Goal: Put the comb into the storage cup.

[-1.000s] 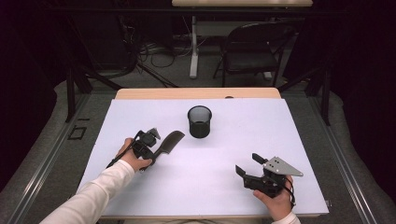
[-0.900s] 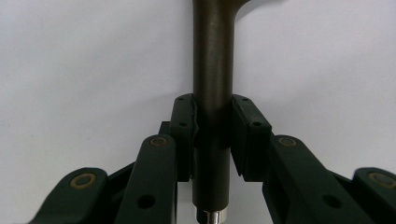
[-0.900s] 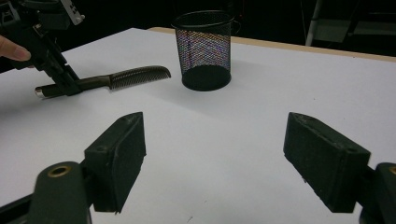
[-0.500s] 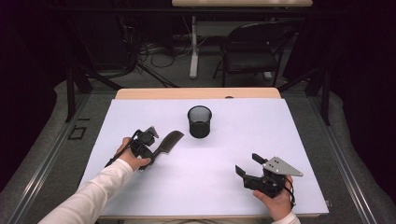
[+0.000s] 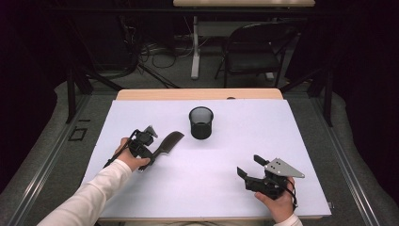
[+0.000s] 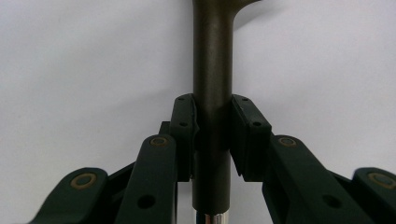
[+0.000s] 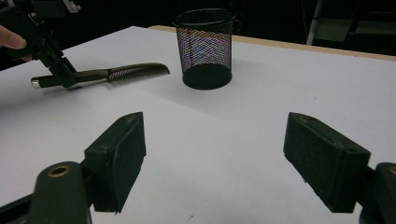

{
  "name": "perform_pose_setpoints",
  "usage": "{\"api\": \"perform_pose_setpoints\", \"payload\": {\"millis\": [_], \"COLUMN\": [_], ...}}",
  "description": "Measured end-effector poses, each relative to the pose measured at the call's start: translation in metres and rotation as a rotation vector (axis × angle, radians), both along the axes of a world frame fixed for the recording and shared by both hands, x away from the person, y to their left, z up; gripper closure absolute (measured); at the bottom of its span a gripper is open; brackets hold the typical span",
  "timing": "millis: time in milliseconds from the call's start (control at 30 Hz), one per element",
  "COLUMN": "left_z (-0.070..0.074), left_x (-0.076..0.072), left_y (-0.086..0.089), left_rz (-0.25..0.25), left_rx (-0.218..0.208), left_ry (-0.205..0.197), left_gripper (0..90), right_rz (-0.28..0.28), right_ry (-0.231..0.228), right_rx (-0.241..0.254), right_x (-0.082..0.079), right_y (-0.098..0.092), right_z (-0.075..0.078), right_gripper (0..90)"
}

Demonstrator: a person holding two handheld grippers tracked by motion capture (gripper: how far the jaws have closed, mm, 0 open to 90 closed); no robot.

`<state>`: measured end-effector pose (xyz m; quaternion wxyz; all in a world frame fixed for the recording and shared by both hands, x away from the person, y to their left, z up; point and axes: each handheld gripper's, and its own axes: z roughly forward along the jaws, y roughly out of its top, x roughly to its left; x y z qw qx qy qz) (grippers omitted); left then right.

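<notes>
Currently left gripper (image 5: 151,149) is clamped on the handle of the dark plastic comb (image 5: 167,141), left of centre in the high view, comb just above the white table sheet (image 5: 235,141). Black wire-mesh cup (image 5: 201,122) stands upright at centre, apart from the comb. Right gripper (image 5: 249,165), lower right, jaws spread wide, holding nothing.

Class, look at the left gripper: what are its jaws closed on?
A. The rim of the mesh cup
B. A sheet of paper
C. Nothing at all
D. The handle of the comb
D: the left gripper has its jaws pressed on both sides of the comb handle, apart from the mesh cup.
</notes>
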<state>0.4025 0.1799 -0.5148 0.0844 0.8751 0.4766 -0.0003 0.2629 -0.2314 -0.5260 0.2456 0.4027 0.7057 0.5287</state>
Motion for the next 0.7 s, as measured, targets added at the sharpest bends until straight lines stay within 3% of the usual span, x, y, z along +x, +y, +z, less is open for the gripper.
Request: {"api": "perform_pose_setpoints", "payload": {"millis": [500, 700], "left_z": [0.012, 0.022], "left_x": [0.003, 0.002], "left_y": [0.010, 0.015], "left_rz": [0.033, 0.058], "left_rx": [-0.059, -0.102], "left_ry": [-0.045, -0.095], "left_gripper": [72.4, 72.4], "right_rz": [0.002, 0.001], "right_ry": [-0.001, -0.001], "right_rx": [-0.003, -0.004], "right_x": [0.000, 0.000], "right_y": [0.000, 0.000], "right_z": [0.000, 0.000], "right_gripper": [20.8, 20.8]}}
